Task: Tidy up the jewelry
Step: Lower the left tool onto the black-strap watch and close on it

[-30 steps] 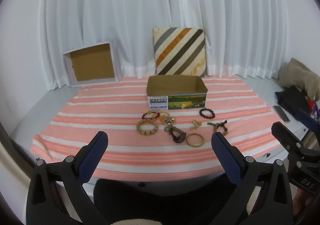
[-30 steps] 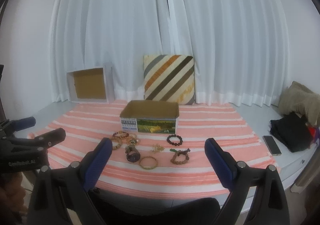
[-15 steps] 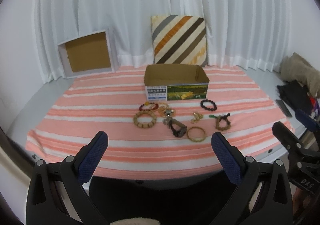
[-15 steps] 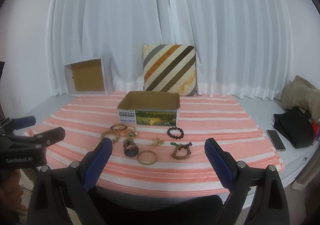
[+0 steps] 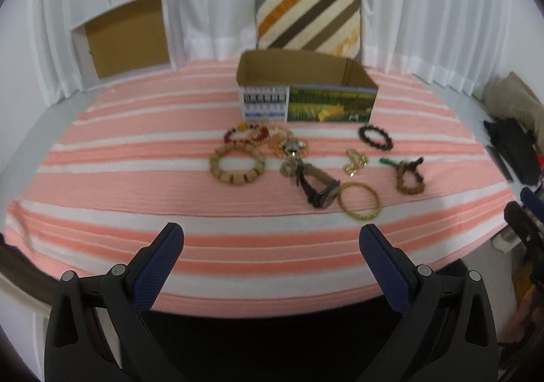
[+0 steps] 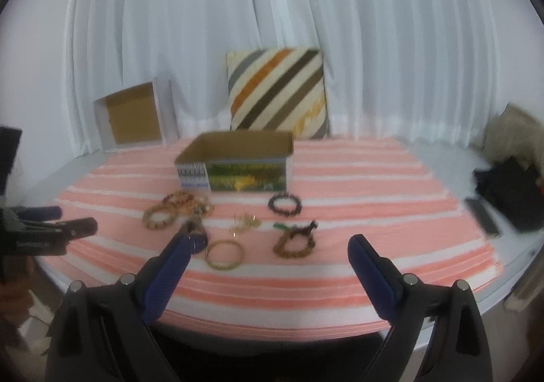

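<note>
An open cardboard box stands on the pink-and-white striped cloth. In front of it lie several pieces: a tan wooden bracelet, a red bead bracelet, a dark watch, a gold bangle, a gold chain, a black bead bracelet and a brown bracelet. My left gripper hangs open over the cloth's near edge, nothing in it. My right gripper is open too, short of the jewelry.
A striped cushion and a shallow box lid lean against the white curtain at the back. Dark clothes and a phone lie at the right, off the cloth. The near edge of the surface lies just under the fingers.
Both grippers have moved forward and closer to the cloth; the jewelry and box look larger. Both stay open. Nothing on the cloth has shifted.
</note>
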`<state>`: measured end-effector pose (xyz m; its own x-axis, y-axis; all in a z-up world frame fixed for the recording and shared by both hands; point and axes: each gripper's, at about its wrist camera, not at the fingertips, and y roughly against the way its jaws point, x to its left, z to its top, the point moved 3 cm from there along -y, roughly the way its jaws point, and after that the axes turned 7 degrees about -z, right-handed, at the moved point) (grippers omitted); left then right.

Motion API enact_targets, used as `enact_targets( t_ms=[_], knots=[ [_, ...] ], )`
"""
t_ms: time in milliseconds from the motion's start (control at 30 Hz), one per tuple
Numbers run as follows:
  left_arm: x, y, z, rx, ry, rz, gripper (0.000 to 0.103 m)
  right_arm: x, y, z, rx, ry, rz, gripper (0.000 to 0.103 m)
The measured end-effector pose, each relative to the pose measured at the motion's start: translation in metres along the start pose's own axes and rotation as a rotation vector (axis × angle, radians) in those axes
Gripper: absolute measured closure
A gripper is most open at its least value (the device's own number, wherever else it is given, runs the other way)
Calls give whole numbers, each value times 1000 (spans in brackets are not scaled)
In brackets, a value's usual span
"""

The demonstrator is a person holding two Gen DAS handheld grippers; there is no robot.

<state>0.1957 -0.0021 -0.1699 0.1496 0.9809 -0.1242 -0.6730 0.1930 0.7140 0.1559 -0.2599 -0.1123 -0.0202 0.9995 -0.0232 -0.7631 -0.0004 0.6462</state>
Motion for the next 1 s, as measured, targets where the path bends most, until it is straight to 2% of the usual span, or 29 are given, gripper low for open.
enact_targets(
  t_ms=[167,467,533,667,767,867,1000],
  knots=[
    [4,-57,-9,48,-9,-4,0,1,-53,-22,64,54,-14,8],
    [15,-132,-27,199,11,17,1,-5,-140,-57,263,54,-30,8],
    [14,-135,-27,178,0,26,0,-5,-151,-61,303,52,-40,8],
    [15,-142,-22,162,6,13,0,-6,-165,-65,325,54,-42,8],
    [16,-145,-18,163,5,1,0,-3,-169,-65,308,74,-58,6],
    [14,-143,-21,161,-6,1,0,-2,-175,-62,337,59,-89,3],
    [14,-146,-17,160,25,21,0,-2,-175,-65,328,56,-64,1]
  ],
)
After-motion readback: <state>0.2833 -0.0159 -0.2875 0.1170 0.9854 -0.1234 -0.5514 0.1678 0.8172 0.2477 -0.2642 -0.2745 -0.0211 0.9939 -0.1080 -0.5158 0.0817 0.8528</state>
